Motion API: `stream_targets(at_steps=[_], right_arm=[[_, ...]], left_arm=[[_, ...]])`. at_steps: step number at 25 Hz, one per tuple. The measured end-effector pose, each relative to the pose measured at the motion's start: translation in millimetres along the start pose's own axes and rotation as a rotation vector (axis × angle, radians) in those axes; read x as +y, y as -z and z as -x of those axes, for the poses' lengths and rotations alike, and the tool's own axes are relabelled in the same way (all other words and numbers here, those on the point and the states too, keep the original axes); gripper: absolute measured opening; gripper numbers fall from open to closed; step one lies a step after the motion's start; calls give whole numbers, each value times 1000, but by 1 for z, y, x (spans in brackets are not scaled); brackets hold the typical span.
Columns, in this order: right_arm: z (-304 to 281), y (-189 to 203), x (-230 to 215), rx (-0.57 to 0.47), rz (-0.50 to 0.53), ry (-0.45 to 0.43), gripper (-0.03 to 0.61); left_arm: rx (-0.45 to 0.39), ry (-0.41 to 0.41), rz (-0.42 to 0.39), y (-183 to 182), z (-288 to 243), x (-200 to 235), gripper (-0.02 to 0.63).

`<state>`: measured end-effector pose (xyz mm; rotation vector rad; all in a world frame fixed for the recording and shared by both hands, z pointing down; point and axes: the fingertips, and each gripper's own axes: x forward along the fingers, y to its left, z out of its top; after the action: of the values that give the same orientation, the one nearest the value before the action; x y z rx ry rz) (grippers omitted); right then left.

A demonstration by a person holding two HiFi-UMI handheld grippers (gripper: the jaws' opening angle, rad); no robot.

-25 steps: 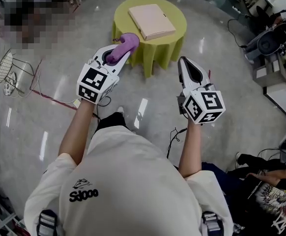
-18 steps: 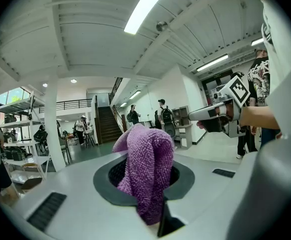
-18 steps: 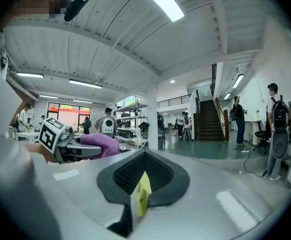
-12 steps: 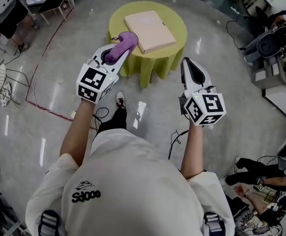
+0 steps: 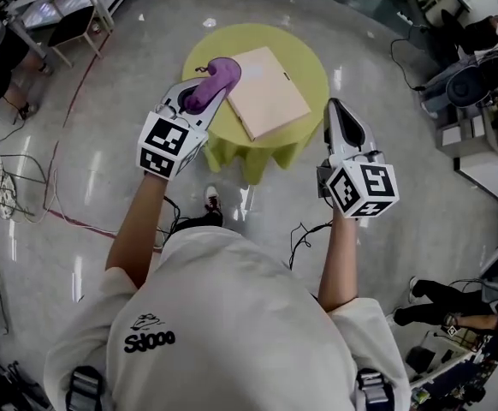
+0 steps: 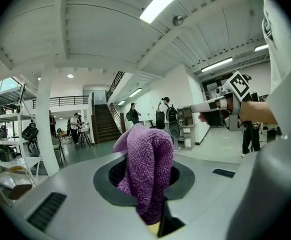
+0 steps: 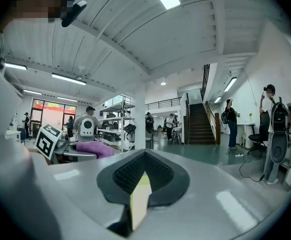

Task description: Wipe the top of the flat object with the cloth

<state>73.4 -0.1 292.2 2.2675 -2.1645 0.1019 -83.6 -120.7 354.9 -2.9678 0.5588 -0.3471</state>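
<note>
Over a glossy floor, a round yellow-green table bears the flat tan object, the left gripper pinching the purple cloth at its 9 o'clock, the right gripper pressed together, empty, at 3 o'clock.

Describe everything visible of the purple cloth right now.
The purple cloth is nubby, terry-like fabric, bunched into a folded lump. The left gripper has its jaws shut on it, the bulk sticking out past the tips. In the head view it appears over the left edge of the yellow-green table, beside the tan flat object; contact with either cannot be told.
</note>
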Motion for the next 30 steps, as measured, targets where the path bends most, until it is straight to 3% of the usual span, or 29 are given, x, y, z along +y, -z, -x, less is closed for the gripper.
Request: stream_targets(at_steps=[6, 18, 24, 30], right_arm=[[-64, 1, -9, 6, 53, 0, 11], [-140, 57, -38, 245, 122, 51, 11], [-164, 79, -60, 271, 81, 15, 11], [-194, 105, -86, 325, 60, -82, 11]], left_arm=[[16, -9, 15, 8, -40, 55, 64], [123, -23, 71, 61, -102, 112, 64], [204, -52, 98, 101, -135, 119, 64], [345, -131, 148, 158, -170, 128, 64]])
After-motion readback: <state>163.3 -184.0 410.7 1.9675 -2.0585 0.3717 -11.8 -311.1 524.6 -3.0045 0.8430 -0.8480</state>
